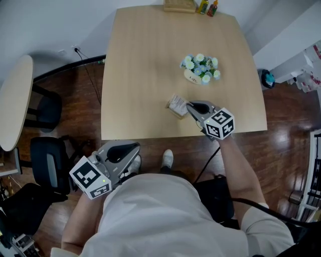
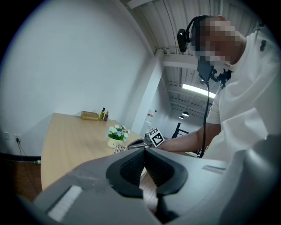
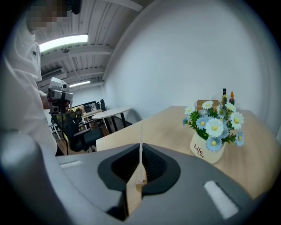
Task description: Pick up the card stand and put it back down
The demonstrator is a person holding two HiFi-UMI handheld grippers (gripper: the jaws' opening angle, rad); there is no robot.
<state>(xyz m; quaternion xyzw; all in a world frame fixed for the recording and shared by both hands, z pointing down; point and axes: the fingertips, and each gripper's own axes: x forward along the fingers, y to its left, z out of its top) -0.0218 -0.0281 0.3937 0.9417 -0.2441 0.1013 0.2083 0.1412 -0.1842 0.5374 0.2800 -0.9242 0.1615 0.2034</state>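
The card stand (image 1: 176, 105), a small wooden base holding a printed card, is near the front edge of the light wood table (image 1: 140, 60). My right gripper (image 1: 189, 106) is shut on it from the right. In the right gripper view the stand (image 3: 139, 176) sits edge-on between the jaws of that gripper (image 3: 140, 151). I cannot tell whether it touches the tabletop. My left gripper (image 1: 136, 148) hangs off the table's front left, over the floor. Its jaws (image 2: 145, 151) are shut and empty. From there the stand (image 2: 119, 148) shows small and far off.
A pot of white and blue flowers (image 1: 200, 69) stands just behind the stand. A wooden box (image 1: 179, 6) and two small bottles (image 1: 207, 7) sit at the table's far edge. Black chairs (image 1: 47, 165) and a round table (image 1: 15, 100) are at the left.
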